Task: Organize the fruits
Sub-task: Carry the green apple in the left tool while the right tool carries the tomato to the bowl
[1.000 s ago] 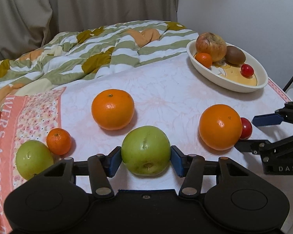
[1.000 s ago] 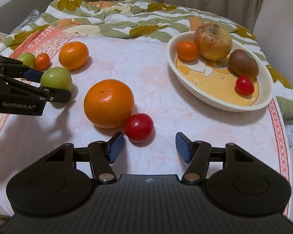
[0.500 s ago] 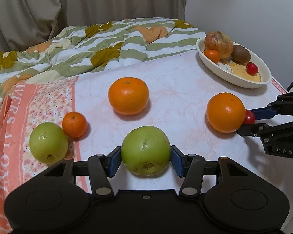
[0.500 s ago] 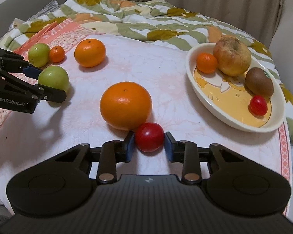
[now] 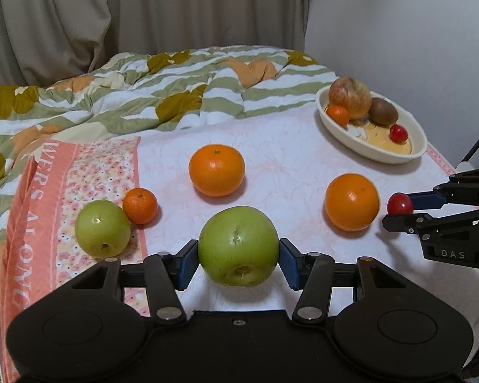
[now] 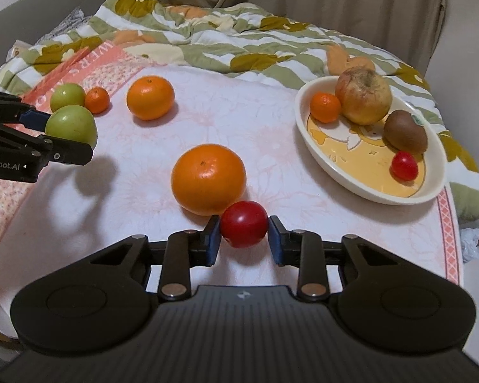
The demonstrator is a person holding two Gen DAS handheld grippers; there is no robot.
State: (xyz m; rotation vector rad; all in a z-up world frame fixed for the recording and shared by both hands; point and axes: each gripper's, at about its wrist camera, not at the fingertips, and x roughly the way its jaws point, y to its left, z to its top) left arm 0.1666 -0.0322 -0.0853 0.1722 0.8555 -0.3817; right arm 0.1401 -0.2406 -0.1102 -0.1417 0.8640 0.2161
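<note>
The left gripper (image 5: 238, 260) is clamping a green apple (image 5: 238, 250) between its blue pads at the lower centre of the left wrist view; in the right wrist view that apple (image 6: 71, 125) is showing at the left edge, with its shadow falling on the cloth below it. The right gripper (image 6: 244, 236) is squeezing a red cherry tomato (image 6: 244, 224) at the lower centre of its own view, the pads pressing on both sides of it; from the left wrist camera the same tomato (image 5: 399, 203) is sitting at the right edge, between the dark fingers.

A large orange (image 6: 208, 183) is lying just above the tomato in the right wrist view, and whether the two are touching I cannot tell. A second orange (image 6: 150, 97) is resting in the upper left, well apart from the first. Further left, a small mandarin (image 6: 97, 100) is touching another green apple (image 6: 67, 96) on the pink flowered cloth (image 5: 86, 172).

The oval cream dish (image 6: 345, 172) is occupying the right side of the right wrist view, holding a mandarin (image 6: 325, 107), a wrinkled reddish apple (image 6: 363, 95), a kiwi (image 6: 405, 131) and a second cherry tomato (image 6: 404, 165). A green striped quilt (image 6: 239, 41) is bunching across the top of the frame.
</note>
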